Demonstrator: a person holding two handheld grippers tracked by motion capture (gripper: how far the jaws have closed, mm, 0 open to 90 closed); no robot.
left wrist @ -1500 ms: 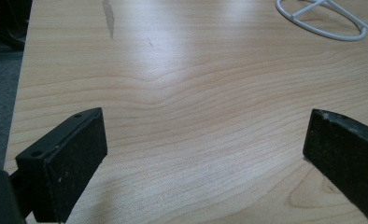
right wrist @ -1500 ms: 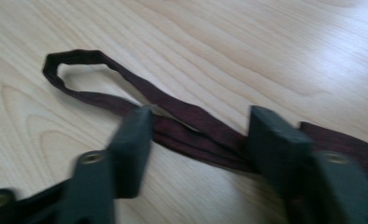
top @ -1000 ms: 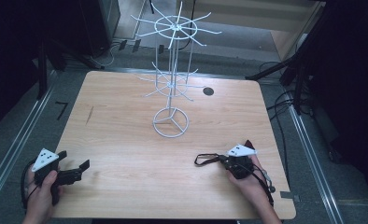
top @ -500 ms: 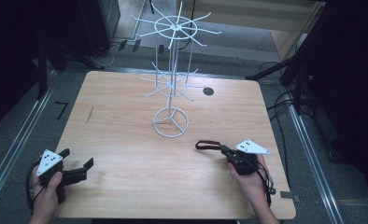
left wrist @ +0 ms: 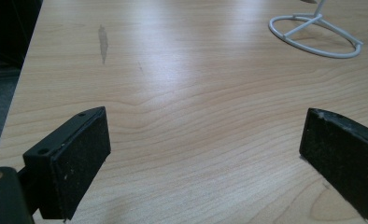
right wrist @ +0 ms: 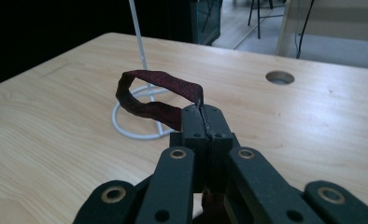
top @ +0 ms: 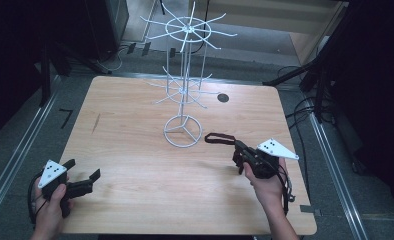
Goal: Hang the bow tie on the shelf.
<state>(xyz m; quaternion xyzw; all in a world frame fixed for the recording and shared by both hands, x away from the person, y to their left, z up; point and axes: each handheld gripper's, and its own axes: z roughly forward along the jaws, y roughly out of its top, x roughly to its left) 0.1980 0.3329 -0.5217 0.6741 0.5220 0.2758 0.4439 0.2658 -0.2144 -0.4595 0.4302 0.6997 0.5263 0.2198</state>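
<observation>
A dark red fabric loop (right wrist: 154,95) sticks out ahead of my right gripper (right wrist: 201,108), whose jaws are shut on it. In the high view the loop (top: 219,138) hangs just right of the white wire rack's ring base (top: 183,131), with the right gripper (top: 239,149) lifted above the table's right side. The rack (top: 187,35) stands at the table's middle back with spoked hook tiers. My left gripper (top: 82,175) rests near the front left corner, open, with bare wood between its pads (left wrist: 81,158).
The wooden table (top: 130,150) has a round cable hole (top: 223,98) at the back right and a dark scuff (left wrist: 102,42) on the left. Cables and stands lie on the floor around it.
My right gripper has lifted and moved back toward the rack base, carrying the loop. The left gripper has drifted slightly toward the front edge.
</observation>
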